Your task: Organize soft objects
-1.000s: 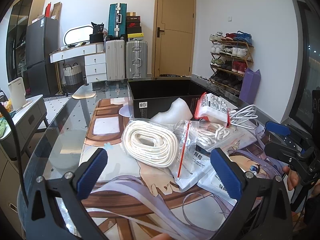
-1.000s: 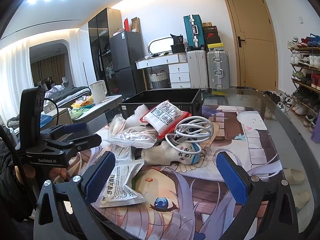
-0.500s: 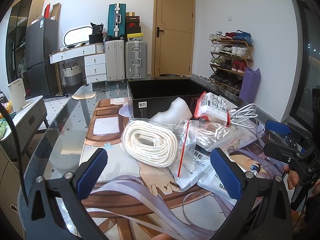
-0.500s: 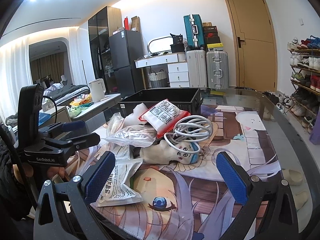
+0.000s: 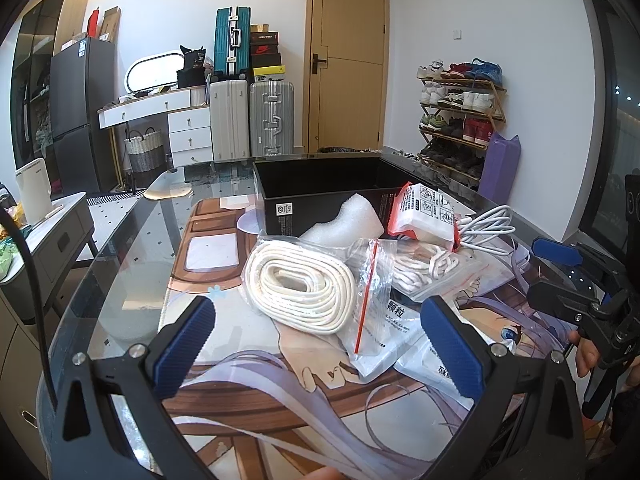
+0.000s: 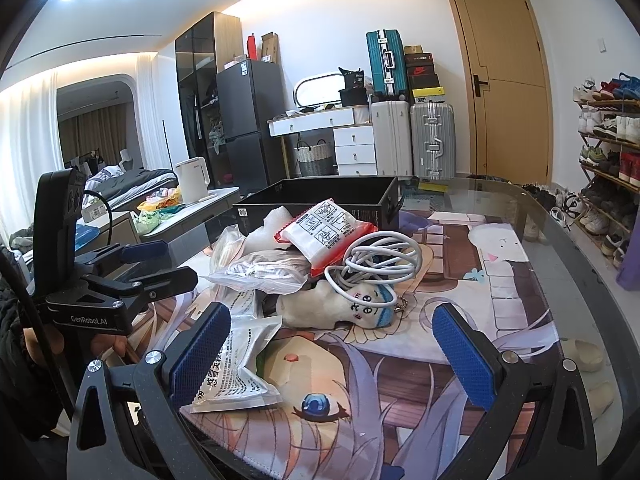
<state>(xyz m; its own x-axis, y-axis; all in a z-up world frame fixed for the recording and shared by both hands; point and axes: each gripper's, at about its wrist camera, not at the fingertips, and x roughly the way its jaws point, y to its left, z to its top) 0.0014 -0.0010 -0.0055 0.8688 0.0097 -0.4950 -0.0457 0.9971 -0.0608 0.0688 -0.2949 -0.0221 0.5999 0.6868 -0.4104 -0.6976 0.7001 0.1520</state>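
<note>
A pile of soft things lies on the printed mat: a bagged coil of white rope (image 5: pixel 304 286), a second bagged rope (image 5: pixel 420 268), a white foam piece (image 5: pixel 348 224), a red-edged white packet (image 5: pixel 428 212) (image 6: pixel 328 232), a white cable (image 6: pixel 376 256), a small plush doll (image 6: pixel 340 304) and white sachets (image 6: pixel 236 368). A black open box (image 5: pixel 320 184) (image 6: pixel 320 196) stands behind the pile. My left gripper (image 5: pixel 316 344) is open and empty, just short of the rope coil. My right gripper (image 6: pixel 332 344) is open and empty, in front of the doll.
The glass table's edge (image 5: pixel 100 264) runs along the left, with a grey side cabinet and a white kettle (image 5: pixel 34 190) beyond it. Suitcases, a dresser, a door and a shoe rack (image 5: pixel 460 116) stand against the far walls.
Both grippers have barely moved; the right wrist view has shifted very slightly. Nothing on the table has moved.
</note>
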